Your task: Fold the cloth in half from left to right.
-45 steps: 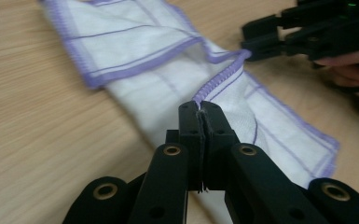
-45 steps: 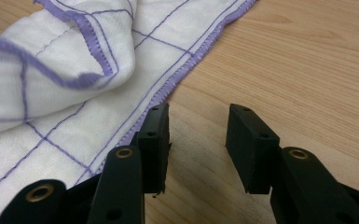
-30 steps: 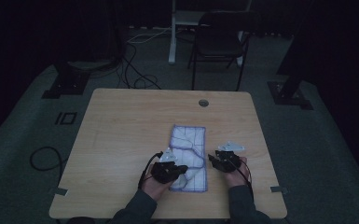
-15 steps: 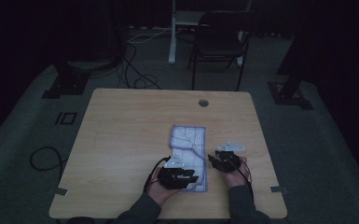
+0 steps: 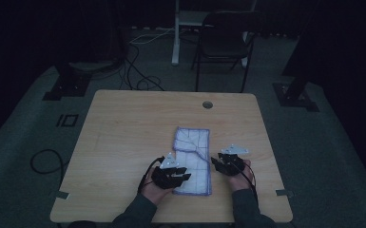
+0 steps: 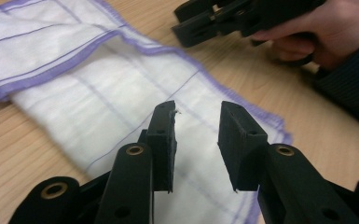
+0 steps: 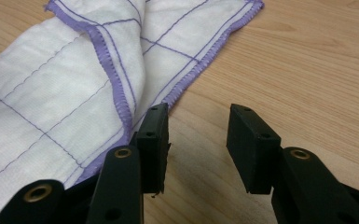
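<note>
A white cloth with purple edging and thin grid lines lies folded lengthwise on the wooden table, one flap creased over near its middle. My left gripper hovers over the cloth's near left part. In the left gripper view the left gripper is open above the cloth; its jaws have just been opening and nothing is between them. My right gripper rests at the cloth's right edge. The right gripper is open over bare wood, with the cloth just beside its left finger.
The right gripper and its hand also appear at the top of the left gripper view. A round cable hole sits near the table's far edge. A chair and floor cables lie beyond the table.
My left gripper slid a little toward the near edge and right, then came back up over the cloth's left part. The right gripper and the cloth have stayed put.
</note>
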A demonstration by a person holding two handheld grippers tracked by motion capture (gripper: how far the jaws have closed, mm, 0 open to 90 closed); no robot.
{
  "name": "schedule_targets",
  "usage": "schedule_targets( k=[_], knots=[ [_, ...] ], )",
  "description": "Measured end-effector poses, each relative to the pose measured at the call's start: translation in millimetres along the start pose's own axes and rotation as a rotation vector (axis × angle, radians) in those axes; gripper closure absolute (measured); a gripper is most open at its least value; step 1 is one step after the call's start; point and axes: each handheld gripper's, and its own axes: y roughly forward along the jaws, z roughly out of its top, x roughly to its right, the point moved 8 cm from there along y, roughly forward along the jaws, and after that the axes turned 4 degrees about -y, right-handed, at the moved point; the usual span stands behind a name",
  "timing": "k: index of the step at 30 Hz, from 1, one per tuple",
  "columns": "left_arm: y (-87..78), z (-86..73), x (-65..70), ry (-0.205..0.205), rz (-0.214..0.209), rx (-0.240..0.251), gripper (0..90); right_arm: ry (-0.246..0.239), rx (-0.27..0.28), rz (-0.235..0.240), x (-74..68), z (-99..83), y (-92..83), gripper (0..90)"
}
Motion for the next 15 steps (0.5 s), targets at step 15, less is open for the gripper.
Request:
schedule_targets(
  k=[15],
  knots=[
    [-2.6, -23.4, -26.6, -0.007, 0.074, -0.021, 66.9, -0.089, 0.072, 0.021, -18.0, 26.5, -11.0, 59.1]
  ],
)
